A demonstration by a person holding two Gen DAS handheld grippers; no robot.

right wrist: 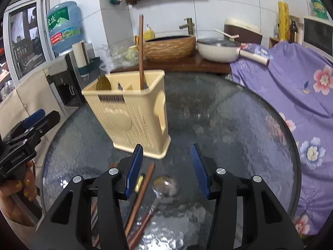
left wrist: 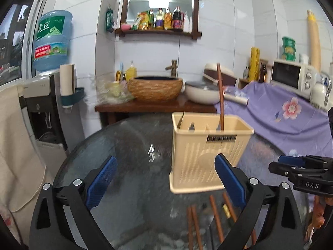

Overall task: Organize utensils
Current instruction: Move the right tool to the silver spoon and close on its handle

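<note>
A beige perforated utensil holder (left wrist: 206, 152) (right wrist: 133, 116) stands on the round glass table (left wrist: 129, 141) (right wrist: 229, 125). One brown chopstick (left wrist: 220, 95) (right wrist: 141, 52) stands upright in it. Several brown chopsticks (left wrist: 215, 216) (right wrist: 140, 193) lie on the glass in front of the holder. A metal spoon (right wrist: 164, 185) lies beside them. My left gripper (left wrist: 166, 179) is open and empty, above the table in front of the holder. My right gripper (right wrist: 168, 173) is open and empty, just above the spoon and chopsticks. Each gripper shows at the edge of the other's view.
Behind the table stands a wooden counter (left wrist: 154, 106) with a woven-look basin (left wrist: 155, 88) and a white pan (left wrist: 201, 92). A purple flowered cloth (right wrist: 291, 87) covers furniture on the right. A water dispenser (left wrist: 41, 108) stands on the left. A microwave (left wrist: 291, 77) is at the far right.
</note>
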